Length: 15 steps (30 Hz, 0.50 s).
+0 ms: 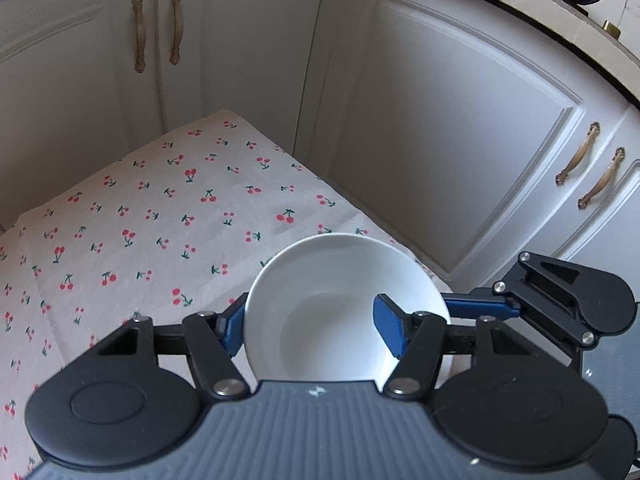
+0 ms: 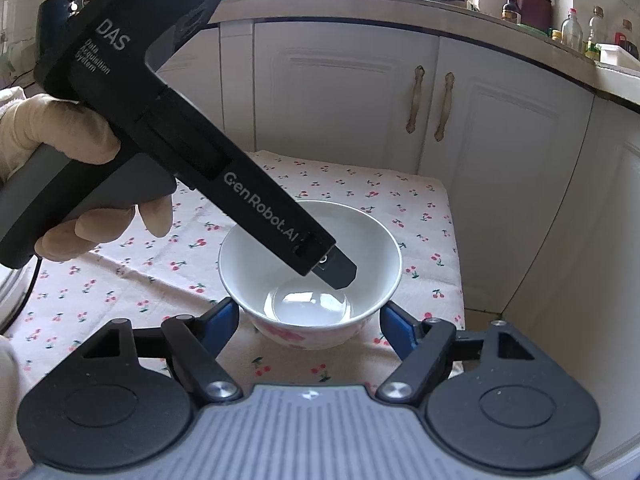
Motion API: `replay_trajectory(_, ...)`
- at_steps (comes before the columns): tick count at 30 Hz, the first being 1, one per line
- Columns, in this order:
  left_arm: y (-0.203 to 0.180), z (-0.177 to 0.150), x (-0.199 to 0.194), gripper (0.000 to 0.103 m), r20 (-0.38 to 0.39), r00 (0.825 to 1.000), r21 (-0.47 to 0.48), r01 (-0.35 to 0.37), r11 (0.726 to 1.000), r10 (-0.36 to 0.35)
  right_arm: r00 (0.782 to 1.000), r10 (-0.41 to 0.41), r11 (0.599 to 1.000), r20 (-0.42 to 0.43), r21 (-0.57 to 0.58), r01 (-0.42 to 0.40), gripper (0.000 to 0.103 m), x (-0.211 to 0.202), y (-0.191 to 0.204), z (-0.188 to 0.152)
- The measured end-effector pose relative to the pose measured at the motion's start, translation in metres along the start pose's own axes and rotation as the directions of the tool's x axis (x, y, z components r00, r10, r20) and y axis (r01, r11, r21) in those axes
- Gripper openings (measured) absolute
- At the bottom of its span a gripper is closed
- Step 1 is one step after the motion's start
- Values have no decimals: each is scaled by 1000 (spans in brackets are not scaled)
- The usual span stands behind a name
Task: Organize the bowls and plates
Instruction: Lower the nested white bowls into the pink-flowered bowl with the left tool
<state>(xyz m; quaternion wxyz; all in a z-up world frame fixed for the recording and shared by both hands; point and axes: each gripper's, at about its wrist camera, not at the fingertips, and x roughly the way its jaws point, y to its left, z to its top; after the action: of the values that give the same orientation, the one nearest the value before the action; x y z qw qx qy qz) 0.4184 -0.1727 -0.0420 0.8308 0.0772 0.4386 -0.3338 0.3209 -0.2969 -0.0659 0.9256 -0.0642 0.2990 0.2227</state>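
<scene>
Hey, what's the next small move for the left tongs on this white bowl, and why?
Probably close the left tongs: one pad sits outside the wall of the white bowl, the other inside, wide apart, so nothing looks pinched yet. The right tongs are open, flanking the bowl's base on the cherry cloth.

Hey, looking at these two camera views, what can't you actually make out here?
- Left wrist view: the bowl has its near rim hidden behind the body of the left hand-held gripper.
- Right wrist view: whether that gripper's finger touches the bowl's inside; it is seen side-on only.
- Right wrist view: bottles on the counter, labels too small.
- Right wrist view: white object, cut off by the left edge.
</scene>
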Motion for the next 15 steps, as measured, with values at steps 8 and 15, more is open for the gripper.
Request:
replay_trajectory(8, -24, -20, -40, 63, 1, 1000, 10, -27, 1000, 27, 999, 35, 999, -28, -2, -35, 81, -34, 20, 1)
replay_trajectory(15, -39, -45, -80, 63, 16, 999, -2, -49, 999, 49, 996, 85, 996, -29, 3, -85, 81, -70, 42, 3)
